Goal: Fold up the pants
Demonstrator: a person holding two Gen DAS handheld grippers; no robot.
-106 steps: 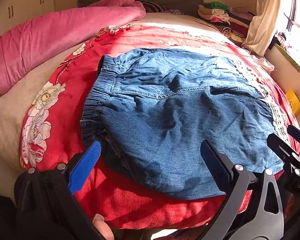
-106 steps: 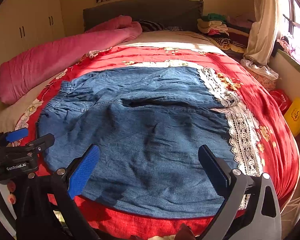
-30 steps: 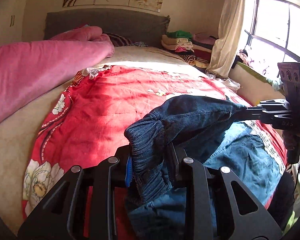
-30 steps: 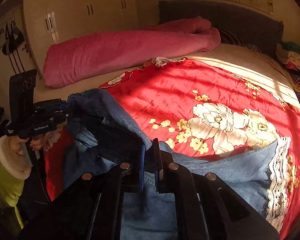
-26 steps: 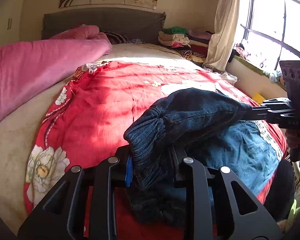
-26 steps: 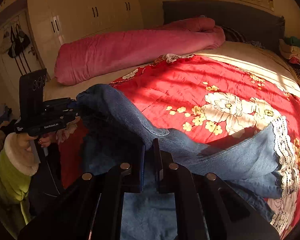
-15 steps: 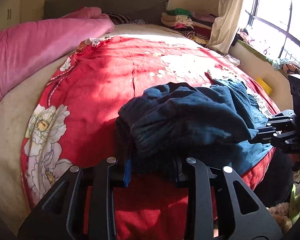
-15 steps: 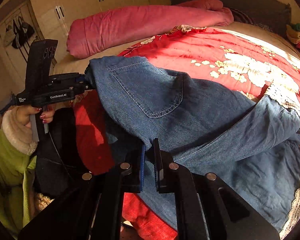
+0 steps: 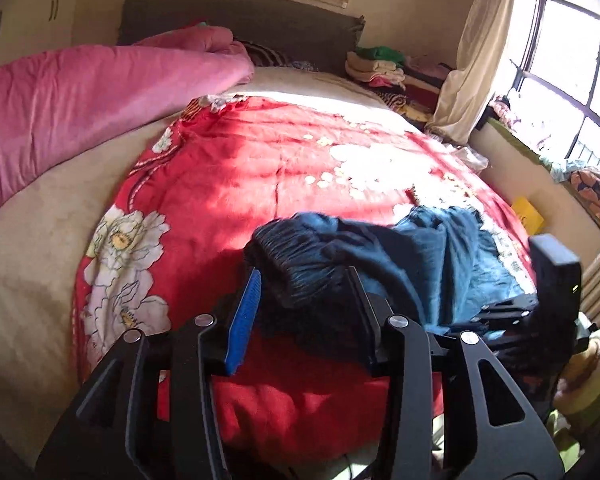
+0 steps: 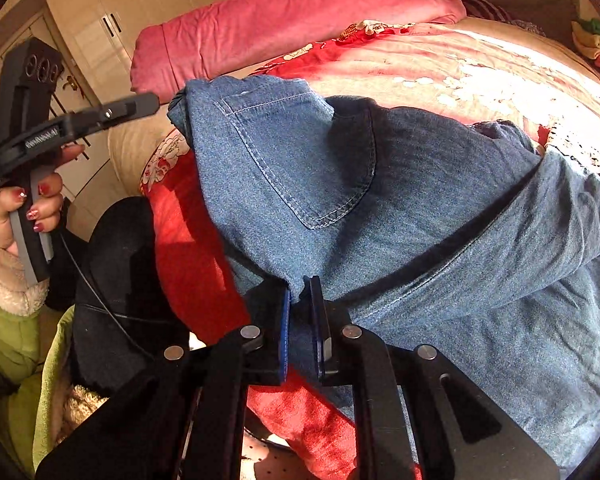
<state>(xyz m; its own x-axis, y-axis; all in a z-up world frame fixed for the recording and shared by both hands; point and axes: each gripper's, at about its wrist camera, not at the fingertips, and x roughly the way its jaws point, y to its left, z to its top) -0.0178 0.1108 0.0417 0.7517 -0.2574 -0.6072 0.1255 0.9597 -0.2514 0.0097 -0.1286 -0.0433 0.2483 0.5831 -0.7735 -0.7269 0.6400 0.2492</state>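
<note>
The blue denim pants (image 10: 380, 208) lie folded over on the red floral quilt (image 9: 260, 168), back pocket up in the right wrist view. In the left wrist view the pants (image 9: 380, 256) show as a dark bunched heap with the elastic waistband nearest. My left gripper (image 9: 304, 284) is open, its jaws standing apart on either side of the waistband. My right gripper (image 10: 300, 292) is shut on the denim's near edge. The left gripper also shows in the right wrist view (image 10: 148, 104), just left of the pants' corner.
A rolled pink blanket (image 9: 80, 92) lies along the left of the bed. Stacked folded clothes (image 9: 384, 68) sit by the headboard. A curtain (image 9: 472, 60) and window are at the right. Wardrobe doors (image 10: 112, 28) stand behind the bed's left side.
The pants were carried over and laid down folded. My left gripper has opened and let go of the waistband. My right gripper stays shut on the denim.
</note>
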